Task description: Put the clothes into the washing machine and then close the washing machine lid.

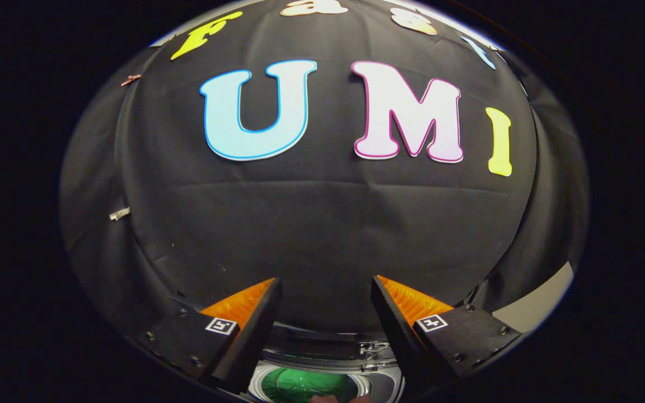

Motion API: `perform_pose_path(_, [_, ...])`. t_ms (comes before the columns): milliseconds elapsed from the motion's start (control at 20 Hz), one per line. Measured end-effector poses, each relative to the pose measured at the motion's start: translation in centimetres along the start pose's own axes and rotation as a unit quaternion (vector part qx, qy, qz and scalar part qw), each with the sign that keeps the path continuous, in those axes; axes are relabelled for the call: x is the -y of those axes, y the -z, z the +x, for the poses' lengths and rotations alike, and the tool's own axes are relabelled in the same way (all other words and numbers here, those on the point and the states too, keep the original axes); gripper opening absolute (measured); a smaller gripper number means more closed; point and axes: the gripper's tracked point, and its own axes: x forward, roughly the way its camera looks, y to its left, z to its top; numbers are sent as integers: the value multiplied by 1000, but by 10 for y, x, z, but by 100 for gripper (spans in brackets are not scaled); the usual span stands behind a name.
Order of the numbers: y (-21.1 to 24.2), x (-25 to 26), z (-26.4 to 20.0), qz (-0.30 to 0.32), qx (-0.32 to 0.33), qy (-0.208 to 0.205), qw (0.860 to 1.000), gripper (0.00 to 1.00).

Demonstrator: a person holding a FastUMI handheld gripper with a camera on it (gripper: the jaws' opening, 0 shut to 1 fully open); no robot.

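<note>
The tool (pixel 325 291) hangs released, fingers spread and empty, above the washing machine (pixel 322 358), whose open drum holds green clothes (pixel 300 385).

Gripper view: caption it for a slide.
Open gripper raised before the black cloth wall, above the washing machine with green clothes inside.

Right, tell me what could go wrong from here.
1. The open tongs face the booth wall; the washer sits low between the fingers, so lowering blind could knock its rim.
2. Something green already lies in the drum; any edge left over the rim could catch the lid.
</note>
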Motion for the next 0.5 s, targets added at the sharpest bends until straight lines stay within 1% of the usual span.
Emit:
perform_pose_path(150, [27, 2, 12, 3, -39, -4, 999, 100])
perform_pose_path(250, [26, -2, 15, 28, -35, -21, 999, 100])
perform_pose_path(400, [32, -4, 12, 24, -43, -45, 998, 100])
perform_pose_path(500, [33, -4, 4, 24, -38, -52, 998, 100])
